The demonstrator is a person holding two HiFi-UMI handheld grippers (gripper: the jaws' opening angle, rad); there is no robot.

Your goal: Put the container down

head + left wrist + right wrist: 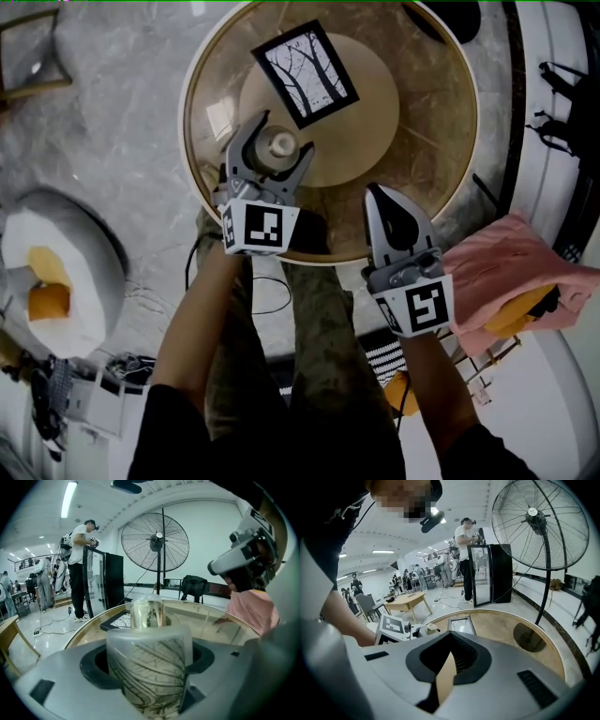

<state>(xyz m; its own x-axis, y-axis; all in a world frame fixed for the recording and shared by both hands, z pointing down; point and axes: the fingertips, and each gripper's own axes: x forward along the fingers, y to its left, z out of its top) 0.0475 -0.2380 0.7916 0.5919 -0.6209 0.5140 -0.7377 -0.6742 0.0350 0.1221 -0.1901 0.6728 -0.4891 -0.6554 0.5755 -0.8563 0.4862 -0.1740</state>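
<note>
A small translucent container (279, 145) with a leaf pattern and a clear knobbed top sits between the jaws of my left gripper (279, 139), which is shut on it. It is over the left part of the round glass table (450, 187). In the left gripper view the container (150, 667) fills the space between the jaws; whether its base touches the glass is hidden. My right gripper (379, 195) is shut with nothing in it and hovers at the table's near edge, to the right of the left one. In the right gripper view its jaws (450, 644) meet at the tips.
A black-framed picture (305, 73) lies on the table behind the container. A pink cloth (506, 272) hangs on a rack at the right. A white round seat (56, 272) with orange items stands at the left. A tall floor fan (154, 538) stands beyond the table.
</note>
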